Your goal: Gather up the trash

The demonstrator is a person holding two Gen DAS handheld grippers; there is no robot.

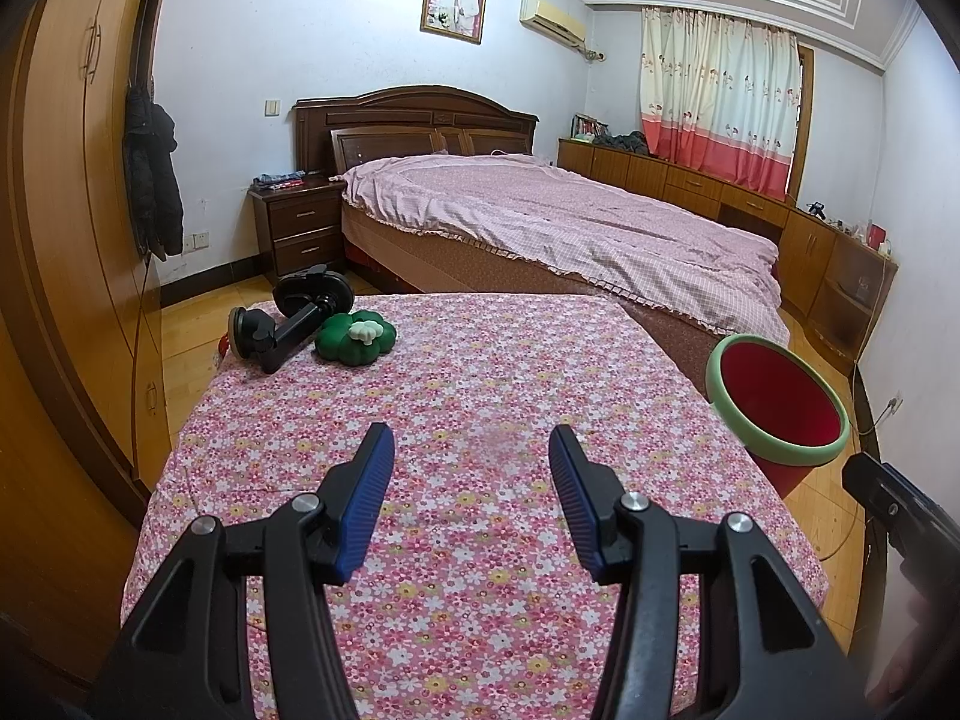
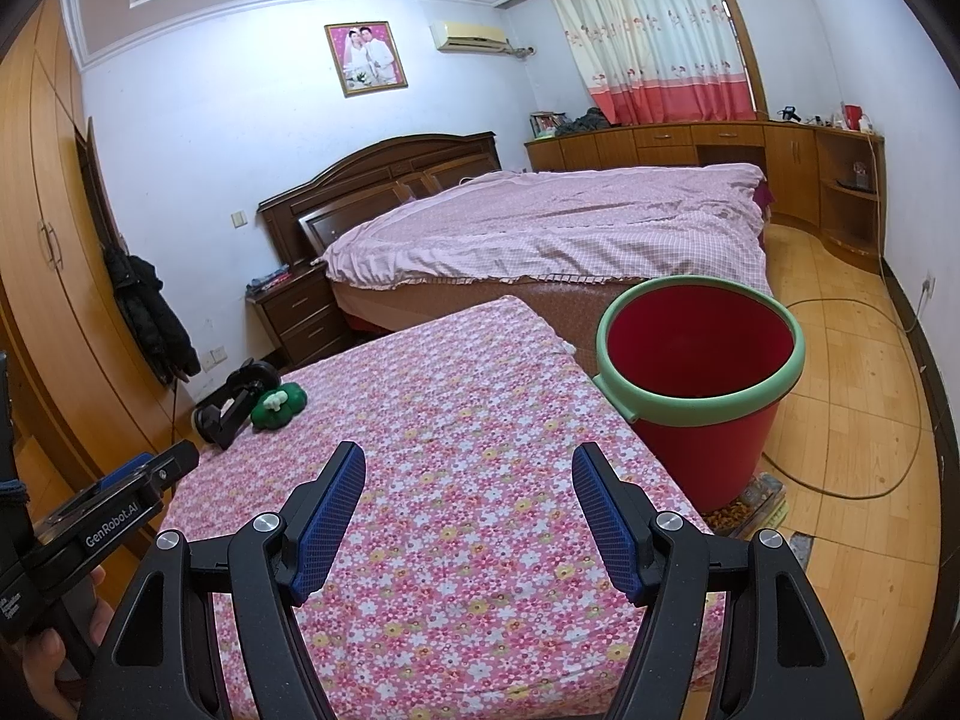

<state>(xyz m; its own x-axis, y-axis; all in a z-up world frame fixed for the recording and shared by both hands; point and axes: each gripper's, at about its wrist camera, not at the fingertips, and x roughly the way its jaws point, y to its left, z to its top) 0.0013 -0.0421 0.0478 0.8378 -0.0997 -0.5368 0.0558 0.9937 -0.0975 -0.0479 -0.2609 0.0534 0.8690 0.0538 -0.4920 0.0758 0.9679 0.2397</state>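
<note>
A red bin with a green rim (image 2: 699,354) stands on the floor at the right side of a table under a pink floral cloth (image 2: 456,480); it also shows in the left wrist view (image 1: 780,402). My left gripper (image 1: 471,450) is open and empty above the cloth. My right gripper (image 2: 468,474) is open and empty above the cloth, left of the bin. A green flower-shaped cushion (image 1: 351,339) and a black suction mount (image 1: 294,318) lie at the table's far left corner. The bin's inside looks empty as far as I see.
A large bed with a pink cover (image 1: 540,210) lies beyond the table. A wooden wardrobe (image 1: 66,180) runs along the left, low cabinets (image 2: 750,162) along the far wall. A cable (image 2: 870,420) loops on the wooden floor right of the bin.
</note>
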